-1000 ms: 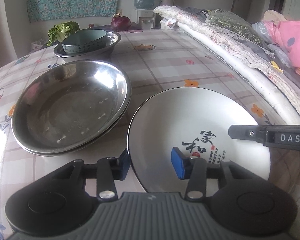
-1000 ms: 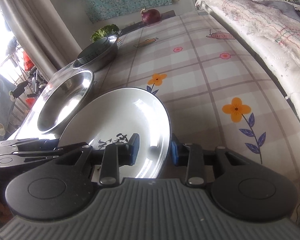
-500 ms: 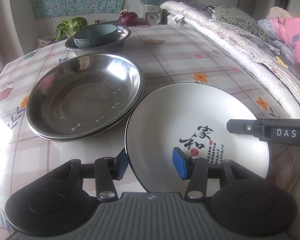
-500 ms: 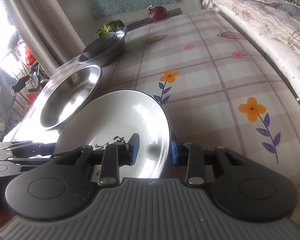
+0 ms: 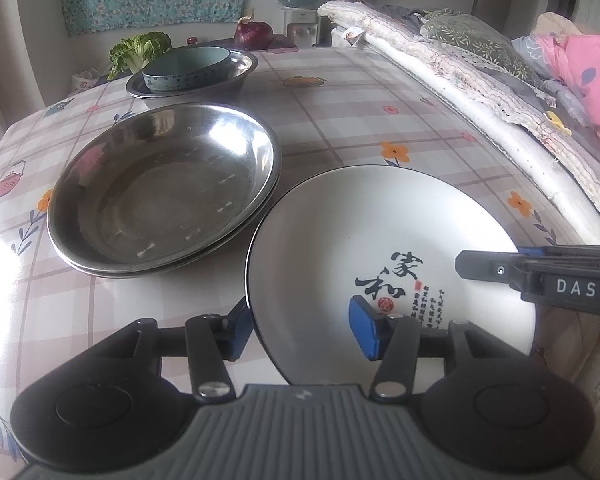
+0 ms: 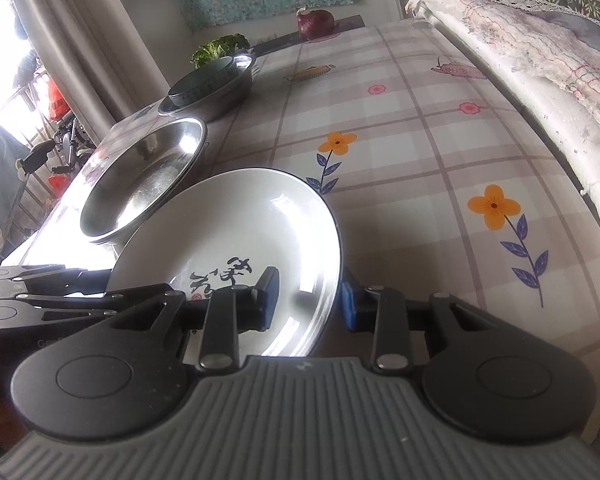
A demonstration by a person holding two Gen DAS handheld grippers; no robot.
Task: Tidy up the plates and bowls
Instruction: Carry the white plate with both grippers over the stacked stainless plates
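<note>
A white plate (image 5: 380, 232) with black lettering sits at the near edge of the table, beside two stacked steel plates (image 5: 164, 192). My left gripper (image 5: 300, 332) straddles the white plate's near-left rim. Its jaws are opening, and the inner pad stands clear of the plate's surface. My right gripper (image 6: 309, 302) is shut on the white plate (image 6: 236, 232) at its right rim, one pad inside and one outside. The right gripper's fingers (image 5: 540, 276) reach in over the plate from the right in the left wrist view.
Behind the steel plates (image 6: 140, 180), a teal bowl (image 5: 186, 66) sits in a steel basin (image 5: 240, 74). Greens (image 5: 140, 50) and a red onion (image 5: 254, 34) lie at the table's far edge. Folded bedding (image 5: 480, 80) runs along the right side. The flowered tablecloth (image 6: 420, 152) is bare on the right.
My left gripper's pads have spread wider apart around the white plate's rim. The right gripper keeps its hold on the plate's right rim.
</note>
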